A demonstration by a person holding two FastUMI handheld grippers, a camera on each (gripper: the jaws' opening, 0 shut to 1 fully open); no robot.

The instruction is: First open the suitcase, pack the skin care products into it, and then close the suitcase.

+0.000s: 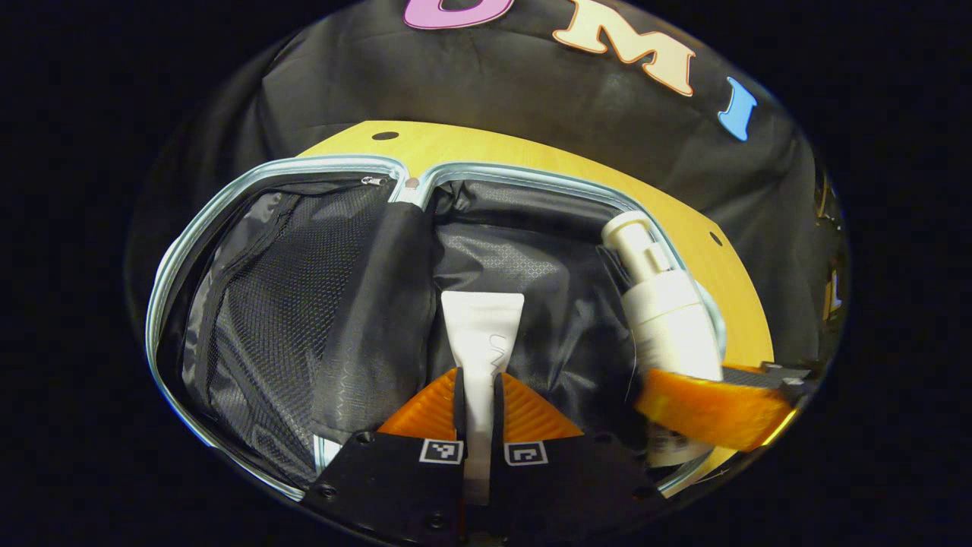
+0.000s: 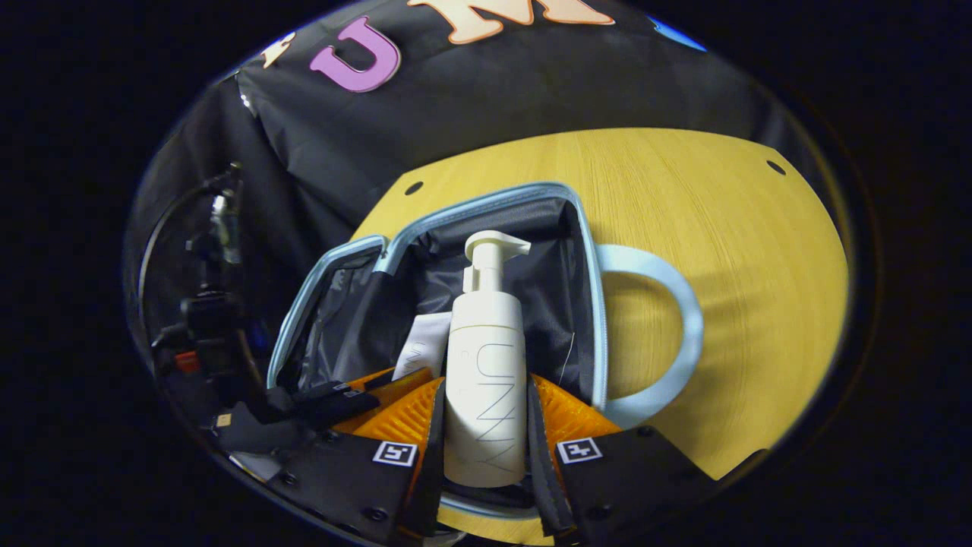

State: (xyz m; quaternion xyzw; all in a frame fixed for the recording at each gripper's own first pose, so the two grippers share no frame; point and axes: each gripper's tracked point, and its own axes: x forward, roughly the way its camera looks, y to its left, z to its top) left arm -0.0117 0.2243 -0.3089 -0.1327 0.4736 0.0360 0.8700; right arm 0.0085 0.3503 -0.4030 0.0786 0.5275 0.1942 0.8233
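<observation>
Fingers of both grippers grip products above the open suitcase [image 2: 585, 251], which lies on the table [image 2: 721, 228]: right gripper [image 2: 486, 425] clamps the pump bottle [image 2: 486, 365]; left gripper [image 1: 478, 410] clamps the tube [image 1: 482, 334]. Lower each onto the lining before releasing, bottle first, clear of the zipper rim.

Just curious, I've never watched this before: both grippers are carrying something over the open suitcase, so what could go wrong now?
The pump bottle and the tube sit close together, so the right gripper and left gripper might bump. The tall bottle hangs near the suitcase rim and could catch it or land outside on the table.
</observation>
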